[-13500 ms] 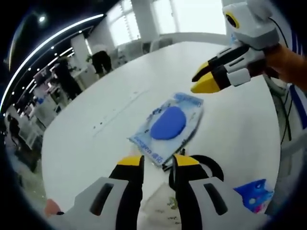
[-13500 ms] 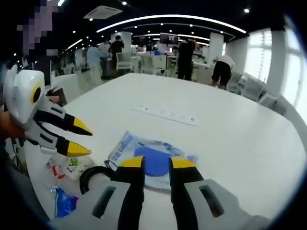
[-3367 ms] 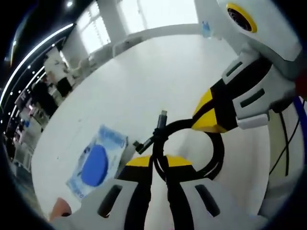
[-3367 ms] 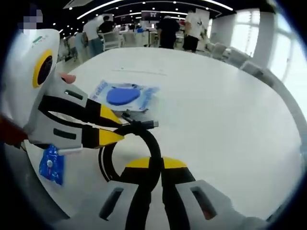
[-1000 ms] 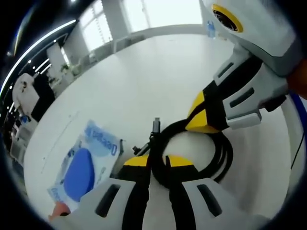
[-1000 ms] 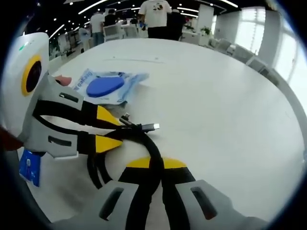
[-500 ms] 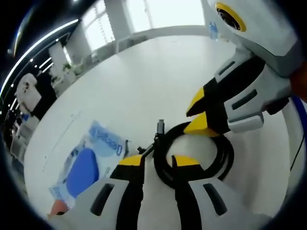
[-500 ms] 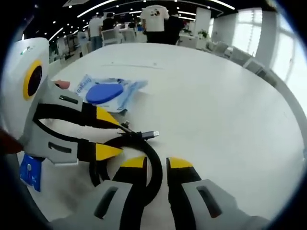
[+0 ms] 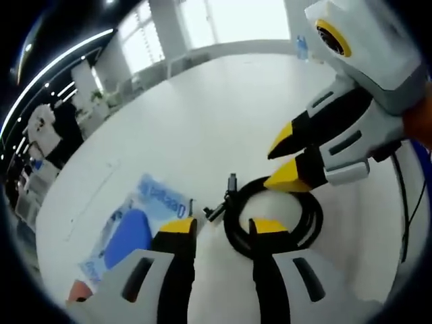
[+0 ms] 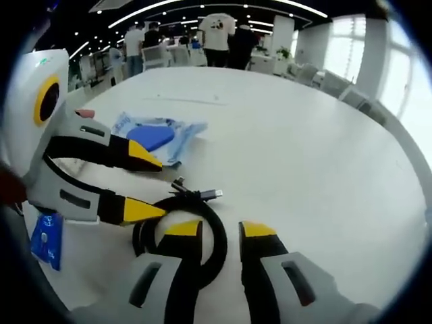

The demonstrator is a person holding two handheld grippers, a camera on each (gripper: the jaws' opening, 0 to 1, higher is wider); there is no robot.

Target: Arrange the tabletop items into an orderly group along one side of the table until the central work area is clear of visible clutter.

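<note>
White surface (image 9: 202, 121) held a coiled black cable (image 9: 273, 219) beside a blue packet (image 9: 135, 226); left hand-held gripper (image 9: 219, 226) and right hand-held gripper (image 10: 219, 229) both hovered with jaws parted, gripping nothing.

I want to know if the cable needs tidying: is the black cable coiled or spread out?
Coiled. The black cable lies on the white table in a round loop of several turns, its plug ends poking out together.

On the tabletop (image 10: 324, 155) the coiled cable (image 10: 181, 237) lies between both tools, the packet (image 10: 156, 136) beyond it.
</note>
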